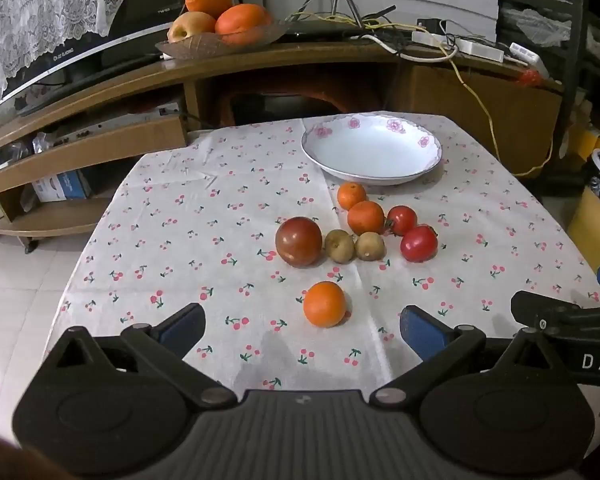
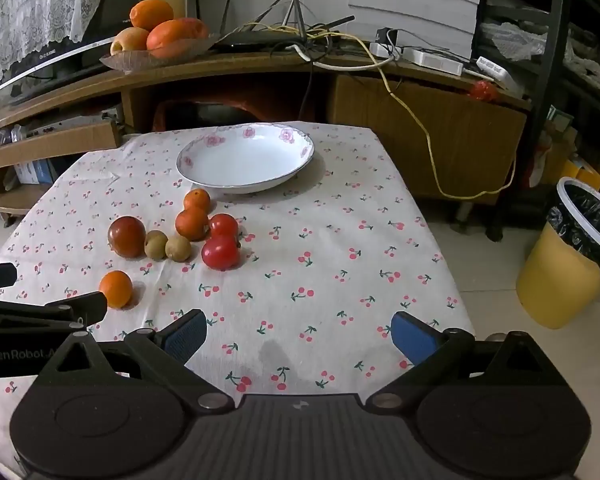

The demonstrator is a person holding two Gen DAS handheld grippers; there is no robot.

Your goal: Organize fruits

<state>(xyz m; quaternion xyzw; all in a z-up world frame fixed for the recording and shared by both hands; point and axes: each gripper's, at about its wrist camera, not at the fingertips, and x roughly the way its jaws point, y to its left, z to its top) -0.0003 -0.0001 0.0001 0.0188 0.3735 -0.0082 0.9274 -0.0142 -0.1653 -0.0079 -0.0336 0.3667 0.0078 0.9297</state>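
Closest thing in the left wrist view is the left gripper [image 1: 300, 330] itself, blue pads spread wide with nothing between them, hanging over the near edge of the cherry-print tablecloth [image 1: 180, 240]. The right gripper [image 2: 298, 332] is the same deal: jaws wide, nothing held, tilted down at the table.

Just ahead of the left one sits a lone orange [image 1: 325, 304], apart from the rest of the pile. My guess is that's the first pick, with the white flowered bowl [image 1: 420, 168] at the far side of the table as the drop spot; it has nothing in it yet.

To do it well: come down with the pads on either side of the orange's widest part, and close gently so it doesn't roll away. Then lift clear over the cluster before heading to the bowl, so nothing gets knocked.

Count on the cloth:
- 3 oranges (the loner plus two [image 1: 366, 217] near the bowl)
- 2 bright red tomatoes [image 1: 419, 243]
- 1 bigger dark reddish-brown one [image 1: 299, 241], tomato maybe
- 2 small brown fruits [image 1: 370, 246], kiwi-looking

Eight total, all still loose.
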